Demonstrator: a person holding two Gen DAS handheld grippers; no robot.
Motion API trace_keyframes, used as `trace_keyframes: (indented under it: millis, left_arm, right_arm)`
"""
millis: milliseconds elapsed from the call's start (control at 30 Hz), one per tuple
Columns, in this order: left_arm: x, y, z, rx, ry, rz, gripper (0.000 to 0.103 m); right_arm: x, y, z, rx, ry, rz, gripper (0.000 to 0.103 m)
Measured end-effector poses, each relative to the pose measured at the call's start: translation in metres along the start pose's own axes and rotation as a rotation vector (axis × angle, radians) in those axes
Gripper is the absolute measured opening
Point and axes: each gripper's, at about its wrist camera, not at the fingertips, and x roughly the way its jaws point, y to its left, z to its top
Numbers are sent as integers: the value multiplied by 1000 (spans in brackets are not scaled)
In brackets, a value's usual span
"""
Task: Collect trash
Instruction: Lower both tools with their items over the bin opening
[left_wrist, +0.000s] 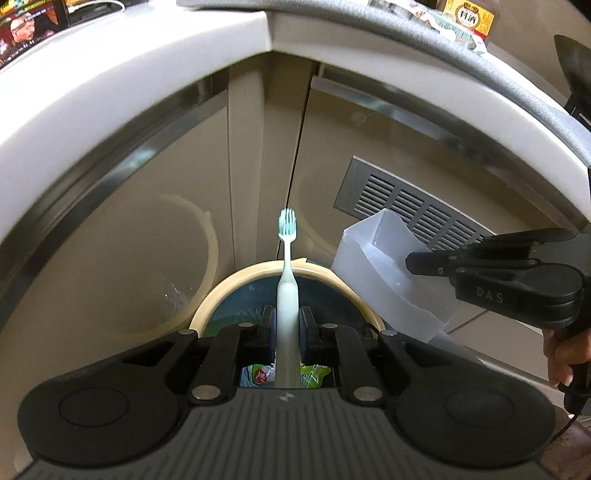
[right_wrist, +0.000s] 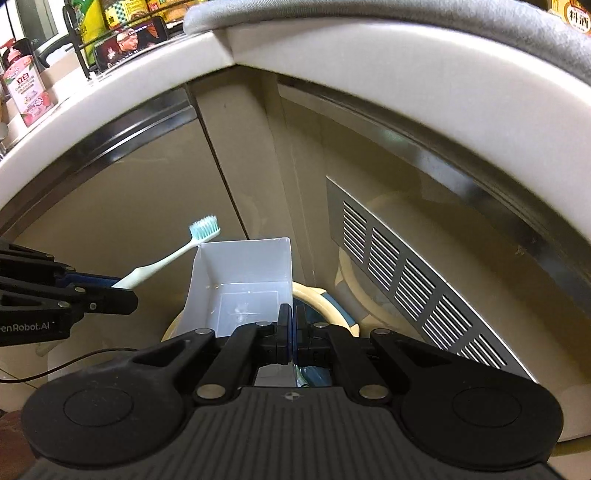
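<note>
Both grippers hang low in front of the corner cabinets, pointed steeply down over a round bin with a cream rim and a dark liner. The left gripper has its jaws closed on the handle of a pale toothbrush, pads pressed to either side of it; the brush stands straight out ahead of the jaws, its blue-green bristled head well beyond the tips and above the far rim of the bin. Directly beneath those jaws, inside the bin, lies some crumpled wrapper in green and red. The right gripper has its jaws shut tight on one thin wall of a white open-topped plastic box, which juts forward and to the left of the jaws with its open side facing back toward them; the box is empty apart from a few specks on its bottom. From the left gripper's side the box sits just to the right of the toothbrush, over the bin's right rim, not touching the brush. A hand grips the right tool's handle at the edge of that view. Ahead of both pairs of jaws are beige glossy cabinet doors, one carrying a metal louvred vent. Above runs the white edge of the counter, with a pink bottle standing on it far to the left.
</note>
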Motion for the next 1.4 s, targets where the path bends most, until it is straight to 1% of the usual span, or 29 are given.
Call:
trace_keyframes:
  millis: [200, 333, 433, 567, 633, 700, 800, 967, 1033, 1133, 1233, 1400]
  left_arm:
    - [16, -1, 1, 4, 44, 9, 13]
    - [22, 0, 2, 2, 58, 13, 13]
    - [21, 1, 1, 4, 58, 19, 13]
    - [17, 4, 0, 3, 54, 26, 13]
    - [17, 5, -2, 4, 54, 31, 13]
    - [16, 6, -3, 3, 55, 37, 13]
    - [14, 7, -3, 8, 50, 37, 13]
    - [4, 3, -1, 26, 20, 27, 13]
    - [-1, 2, 0, 25, 11, 17, 13]
    - [-9, -1, 1, 37, -6, 3, 13]
    - [-14, -1, 0, 46, -21, 3, 13]
    - [-15, -4, -4, 50, -28, 9, 13]
  right_arm:
    - [15, -1, -1, 8, 29, -3, 1]
    - [22, -3, 2, 30, 31, -2, 1]
    - [17, -5, 3, 40, -5, 10, 1]
    - [13, -1, 8, 16, -51, 18, 1]
    - [18, 1, 10, 10, -44, 21, 1]
    - [21, 4, 12, 0, -13, 9, 1]
    - [4, 7, 17, -18, -22, 32, 1]
    - [-61, 5, 25, -86, -89, 57, 1]
    - [-82, 4, 26, -132, -104, 52, 1]
    - [-95, 4, 27, -210, -95, 26, 1]
    - [-88, 6, 25, -258, -58, 6, 1]
    - [-41, 6, 9, -294, 38, -23, 1]
